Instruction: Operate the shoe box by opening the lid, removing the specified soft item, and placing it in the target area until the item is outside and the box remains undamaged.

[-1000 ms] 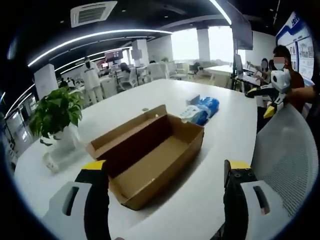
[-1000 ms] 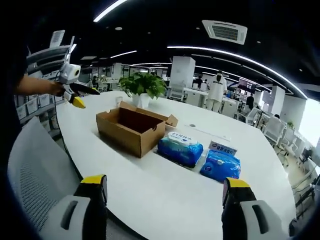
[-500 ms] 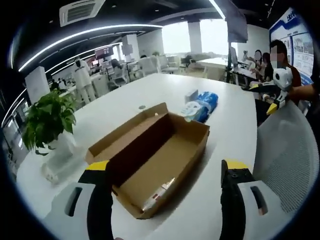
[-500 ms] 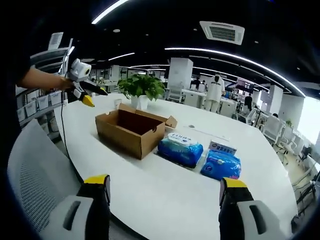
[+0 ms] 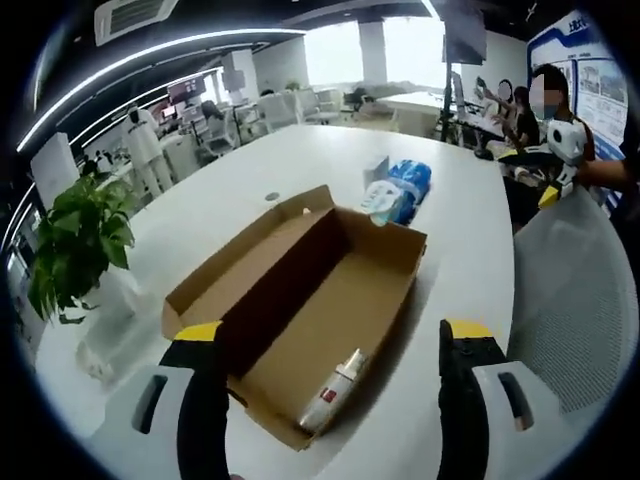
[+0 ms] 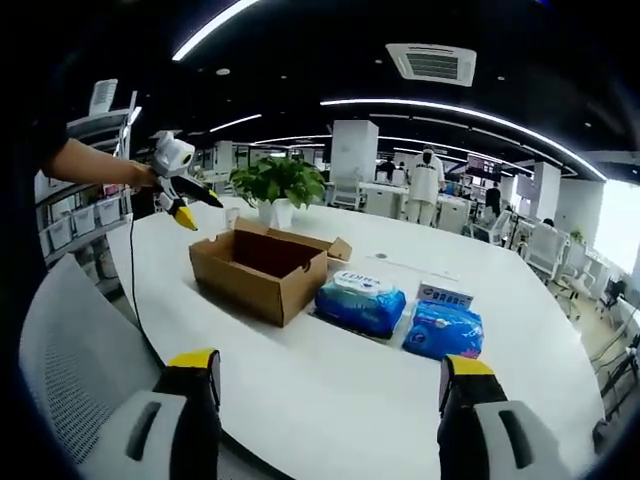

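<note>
The left gripper (image 5: 325,385) is hovering with jaws spread wide over the open brown cardboard shoe box (image 5: 300,310), where a small white tube (image 5: 335,390) is lying. The right gripper (image 6: 325,400), jaws also released, is facing two blue soft packs (image 6: 360,300) resting beside the box on the white table (image 6: 330,390).

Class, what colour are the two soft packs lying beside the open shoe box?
Blue, with white labels: soft packs, clearest in the right gripper view.

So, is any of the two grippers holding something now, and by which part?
Nothing is held. The left gripper and right gripper both have open jaws, above the table.
</note>
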### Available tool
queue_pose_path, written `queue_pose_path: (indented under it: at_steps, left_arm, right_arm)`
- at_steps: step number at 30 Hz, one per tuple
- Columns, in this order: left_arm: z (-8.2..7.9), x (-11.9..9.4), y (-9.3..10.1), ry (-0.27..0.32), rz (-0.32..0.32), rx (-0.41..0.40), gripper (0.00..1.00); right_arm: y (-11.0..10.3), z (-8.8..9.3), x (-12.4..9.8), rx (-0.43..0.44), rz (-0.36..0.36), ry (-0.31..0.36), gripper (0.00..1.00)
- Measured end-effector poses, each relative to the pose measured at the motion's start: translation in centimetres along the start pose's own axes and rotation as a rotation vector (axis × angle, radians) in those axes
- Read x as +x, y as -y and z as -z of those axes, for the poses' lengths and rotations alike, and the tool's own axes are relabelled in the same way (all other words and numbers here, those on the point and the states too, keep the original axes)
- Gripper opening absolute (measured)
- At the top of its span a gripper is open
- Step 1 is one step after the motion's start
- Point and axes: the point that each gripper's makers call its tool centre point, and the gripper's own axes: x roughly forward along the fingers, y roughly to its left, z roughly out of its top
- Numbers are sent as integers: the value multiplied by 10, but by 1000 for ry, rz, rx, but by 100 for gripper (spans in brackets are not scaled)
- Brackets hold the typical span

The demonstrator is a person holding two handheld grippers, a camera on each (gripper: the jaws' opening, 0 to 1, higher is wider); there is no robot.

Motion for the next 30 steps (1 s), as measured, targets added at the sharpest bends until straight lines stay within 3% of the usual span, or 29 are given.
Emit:
queue_pose_path:
  at_steps: [14,23,30]
  left_arm:
    - [14,20,-17,-133,58,66,83]
    - [19,31,-28,-206,77,96,78]
    - [20,34,-39,-276,89,166,75]
  right_arm:
    - [-4,1,3,-2,-18,-2,99]
    - [-4,3,3,-1,-18,-13,99]
    - [-5,4,4,-2,-20,-20,99]
